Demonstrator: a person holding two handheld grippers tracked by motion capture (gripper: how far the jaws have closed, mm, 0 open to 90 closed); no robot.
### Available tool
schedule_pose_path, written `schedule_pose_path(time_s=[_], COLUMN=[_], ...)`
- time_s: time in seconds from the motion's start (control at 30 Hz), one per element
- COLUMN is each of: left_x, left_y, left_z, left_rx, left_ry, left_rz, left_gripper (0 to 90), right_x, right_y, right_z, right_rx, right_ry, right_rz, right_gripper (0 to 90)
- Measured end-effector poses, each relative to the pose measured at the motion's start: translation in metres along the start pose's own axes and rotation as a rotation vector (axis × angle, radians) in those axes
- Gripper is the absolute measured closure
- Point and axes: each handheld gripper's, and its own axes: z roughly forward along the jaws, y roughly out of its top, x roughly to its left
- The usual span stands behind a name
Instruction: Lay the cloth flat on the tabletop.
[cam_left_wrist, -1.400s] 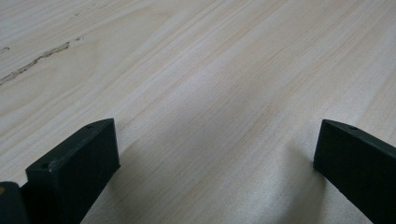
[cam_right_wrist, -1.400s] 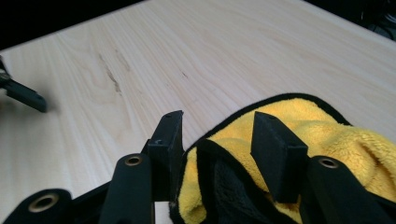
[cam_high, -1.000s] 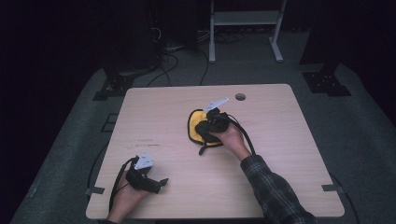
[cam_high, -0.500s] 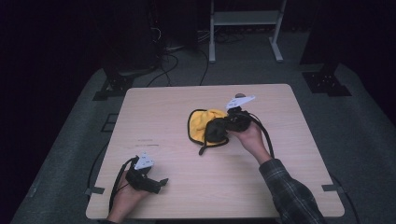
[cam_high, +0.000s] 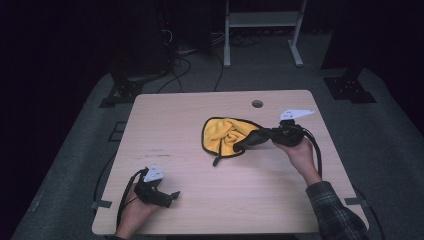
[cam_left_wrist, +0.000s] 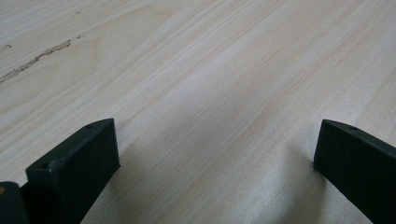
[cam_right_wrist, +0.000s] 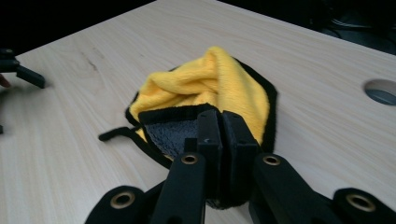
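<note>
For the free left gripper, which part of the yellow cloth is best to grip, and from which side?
Probably the black-trimmed edge of the yellow cloth facing the left gripper, approached from that near-left side: the right gripper already pinches the opposite edge.

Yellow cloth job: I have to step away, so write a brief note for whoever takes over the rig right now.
Right claw: shut on the yellow cloth, pinching its black-trimmed edge; the grey underside shows at the grip.
Left claw: open, holding nothing, resting low at the near left corner of the table.
Cloth: bunched near the table's middle, a black loop trailing toward the near side.
Done: one edge gripped and lifted.
Left: probably spreading or folding the cloth; the left claw has not yet joined in.
</note>
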Motion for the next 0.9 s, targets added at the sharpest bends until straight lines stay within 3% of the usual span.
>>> schedule_pose_path(time_s=[0.13, 0.17, 0.27, 0.37, 0.43, 0.47, 0.53, 0.63, 0.77, 0.9], left_x=[0.0, 0.0, 0.0, 0.0, 0.0, 0.0, 0.0, 0.0, 0.0, 0.0], left_y=[0.0, 0.0, 0.0, 0.0, 0.0, 0.0, 0.0, 0.0, 0.0, 0.0], left_z=[0.0, 0.0, 0.0, 0.0, 0.0, 0.0, 0.0, 0.0, 0.0, 0.0], left_rx=[0.0, 0.0, 0.0, 0.0, 0.0, 0.0, 0.0, 0.0, 0.0, 0.0], left_ry=[0.0, 0.0, 0.0, 0.0, 0.0, 0.0, 0.0, 0.0, 0.0, 0.0], left_rz=[-0.001, -0.001, 0.0, 0.0, 0.0, 0.0, -0.001, 0.0, 0.0, 0.0], left_gripper=[0.0, 0.0, 0.0, 0.0, 0.0, 0.0, 0.0, 0.0, 0.0, 0.0], right_x=[-0.023, -0.023, -0.044, -0.053, -0.062, -0.071, -0.075, -0.079, -0.075, -0.063], right_y=[-0.016, -0.016, -0.029, -0.035, -0.041, -0.05, -0.054, -0.058, -0.053, -0.046], right_z=[-0.013, -0.013, -0.015, -0.016, -0.015, -0.014, -0.014, -0.019, -0.029, -0.041], right_rx=[0.006, 0.006, 0.023, 0.034, 0.047, 0.067, 0.077, 0.063, 0.035, 0.007], right_ry=[-0.052, -0.052, -0.101, -0.125, -0.162, -0.202, -0.207, -0.223, -0.223, -0.21], right_rz=[0.044, 0.044, 0.081, 0.101, 0.12, 0.141, 0.161, 0.2, 0.191, 0.181], right_gripper=[85.4, 85.4, 85.4, 85.3, 85.3, 84.9, 83.8, 66.1, 61.1, 60.1])
